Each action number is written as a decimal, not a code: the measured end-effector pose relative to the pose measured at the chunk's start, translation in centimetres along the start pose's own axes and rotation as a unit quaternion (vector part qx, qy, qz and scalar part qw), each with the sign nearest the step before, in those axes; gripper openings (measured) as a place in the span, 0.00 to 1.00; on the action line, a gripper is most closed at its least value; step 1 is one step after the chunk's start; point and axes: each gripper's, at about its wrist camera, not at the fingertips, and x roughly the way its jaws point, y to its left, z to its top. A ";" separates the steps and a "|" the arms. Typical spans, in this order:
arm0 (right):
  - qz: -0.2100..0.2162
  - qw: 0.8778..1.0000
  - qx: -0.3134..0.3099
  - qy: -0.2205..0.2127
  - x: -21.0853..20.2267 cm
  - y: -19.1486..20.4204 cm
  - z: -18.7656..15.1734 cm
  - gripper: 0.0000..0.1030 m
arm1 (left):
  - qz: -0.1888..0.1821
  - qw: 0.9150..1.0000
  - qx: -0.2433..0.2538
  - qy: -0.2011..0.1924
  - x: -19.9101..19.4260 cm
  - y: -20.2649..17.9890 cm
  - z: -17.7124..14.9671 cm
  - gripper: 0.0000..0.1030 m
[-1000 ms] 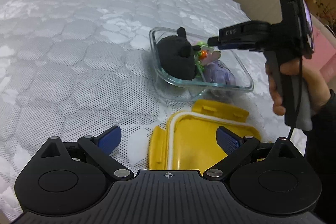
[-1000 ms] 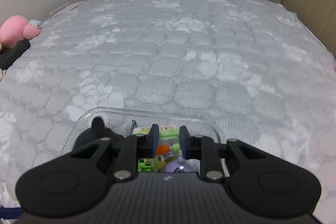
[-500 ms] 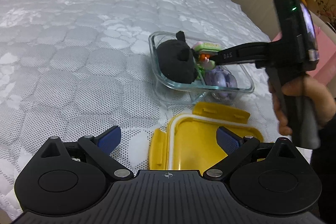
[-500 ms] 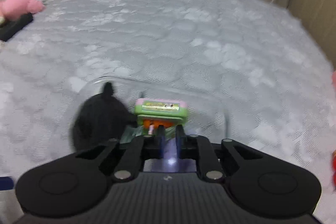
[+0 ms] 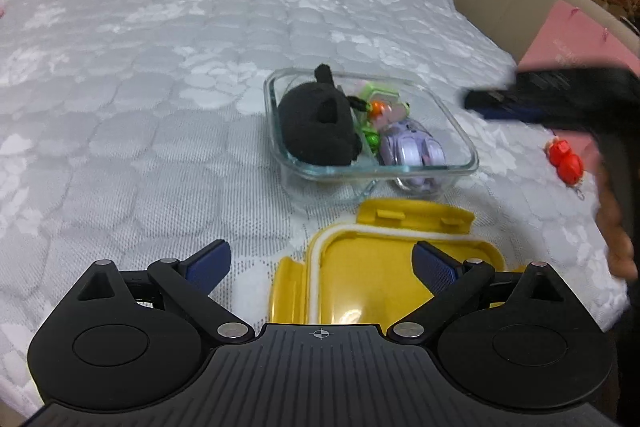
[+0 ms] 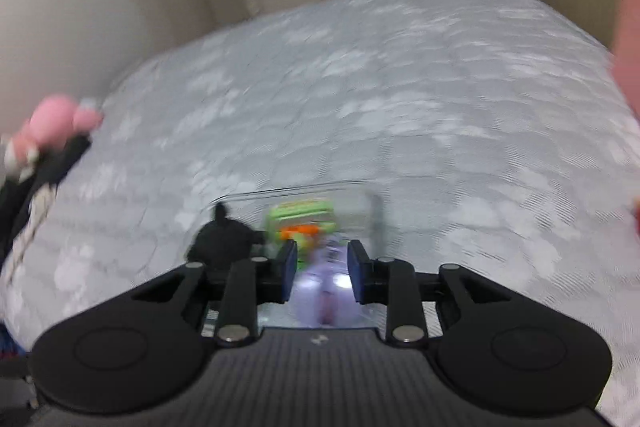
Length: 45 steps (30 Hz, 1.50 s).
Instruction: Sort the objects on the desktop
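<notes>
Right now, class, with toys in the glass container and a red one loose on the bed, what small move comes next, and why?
Probably swing the right hand-held gripper, empty with jaws opening, toward the red toy, which lies outside the glass container.

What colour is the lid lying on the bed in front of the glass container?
Yellow, with a white seal around its inner edge: the lid shows best in the left wrist view.

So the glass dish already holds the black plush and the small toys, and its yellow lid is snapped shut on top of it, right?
Not quite. The yellow lid is not on the glass dish; it lies on the quilt just in front of it, and the dish is open. The left wrist view shows this. The black plush and the small toys are indeed inside.
</notes>
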 end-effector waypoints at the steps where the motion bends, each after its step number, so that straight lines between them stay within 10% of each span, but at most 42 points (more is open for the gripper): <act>1: -0.003 1.000 0.010 -0.010 -0.8 -1.0 -0.9 0.44 | 0.000 1.000 0.000 -0.002 0.0 -0.3 0.2 0.97; 10: 0.042 0.990 0.133 -0.019 -3.0 -8.6 -7.6 0.46 | 0.025 0.999 0.022 -0.031 1.3 -3.4 3.0 0.97; 19: 0.020 0.997 0.063 -0.034 2.8 -4.7 -1.1 0.43 | 0.071 0.997 0.030 0.000 2.9 -2.7 2.7 0.97; 23: -0.019 1.000 0.020 0.001 5.7 -2.3 -0.5 0.11 | 0.067 0.998 0.017 0.004 3.3 -1.6 2.7 0.97; 45: -0.058 0.998 -0.022 -0.012 3.1 0.6 -3.6 0.16 | 0.062 0.998 -0.016 0.017 4.7 0.0 3.8 0.97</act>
